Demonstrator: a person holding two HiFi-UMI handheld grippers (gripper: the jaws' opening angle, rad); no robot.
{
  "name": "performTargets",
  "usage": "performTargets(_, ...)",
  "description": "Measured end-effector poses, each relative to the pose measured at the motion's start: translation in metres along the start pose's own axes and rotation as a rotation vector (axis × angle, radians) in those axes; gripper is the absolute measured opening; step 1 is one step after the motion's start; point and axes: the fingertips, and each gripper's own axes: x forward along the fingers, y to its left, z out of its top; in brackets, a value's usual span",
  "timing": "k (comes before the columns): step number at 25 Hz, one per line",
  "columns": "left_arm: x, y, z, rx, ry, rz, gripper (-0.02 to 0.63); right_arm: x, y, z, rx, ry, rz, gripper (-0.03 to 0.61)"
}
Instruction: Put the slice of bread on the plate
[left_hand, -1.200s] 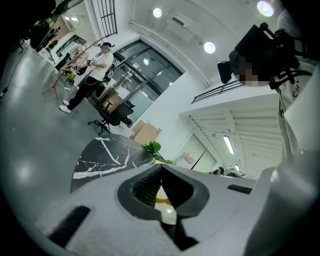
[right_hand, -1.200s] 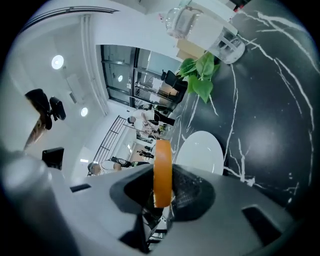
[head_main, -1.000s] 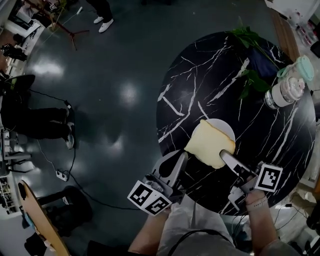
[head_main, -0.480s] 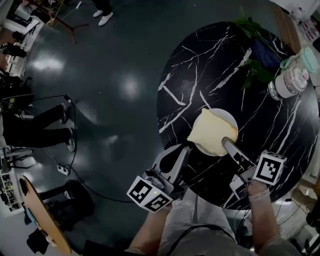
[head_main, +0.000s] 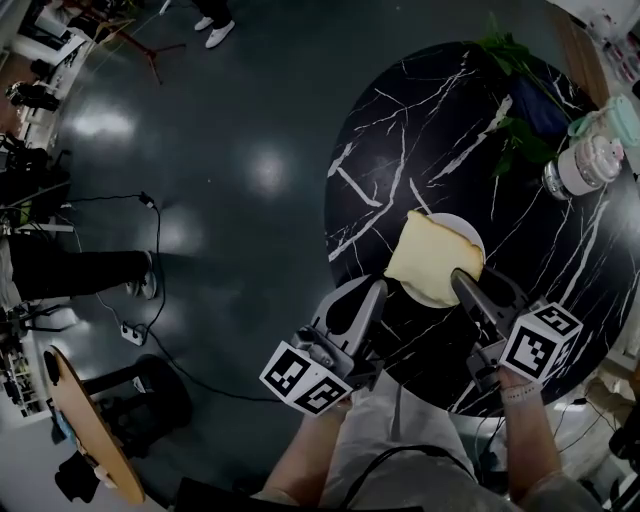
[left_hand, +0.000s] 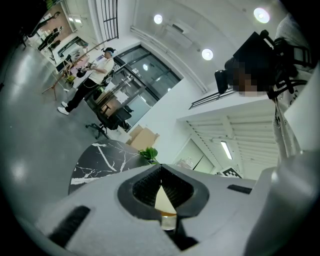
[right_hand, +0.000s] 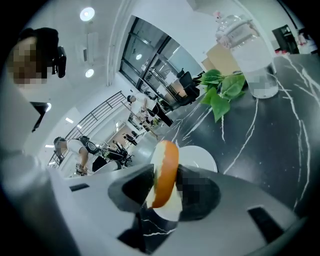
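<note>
A pale slice of bread (head_main: 435, 260) with a brown crust hangs tilted over the small white plate (head_main: 472, 235) and covers most of it. My right gripper (head_main: 480, 288) has the slice's near edge between its jaws. In the right gripper view the bread (right_hand: 165, 170) stands on edge between the pads, touching both, with the plate (right_hand: 200, 157) just behind it. These jaws have just been opening. My left gripper (head_main: 370, 295) hovers at the table's near-left edge, apart from the bread. It is shut (left_hand: 160, 170) with nothing in it.
The round black marble table (head_main: 420, 120) carries a lidded glass jar (head_main: 585, 165) and a leafy green sprig (head_main: 520, 135) at the far right. Beyond the table's left edge is dark floor with cables. People stand far off in the room.
My right gripper has rolled at the wrist, and the bread has turned with it while staying over the plate. The left gripper has kept its place.
</note>
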Motion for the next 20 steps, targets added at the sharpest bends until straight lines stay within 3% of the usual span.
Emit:
performTargets(15,0.008,0.002,-0.002,-0.02,-0.005,0.003,0.009,-0.003,-0.026,0.0,-0.199,-0.005,-0.155,0.173)
performTargets(20,0.012,0.003,-0.002,-0.021,-0.007,0.002,0.009,-0.004,-0.033,0.003,-0.34,0.009,-0.227,0.181)
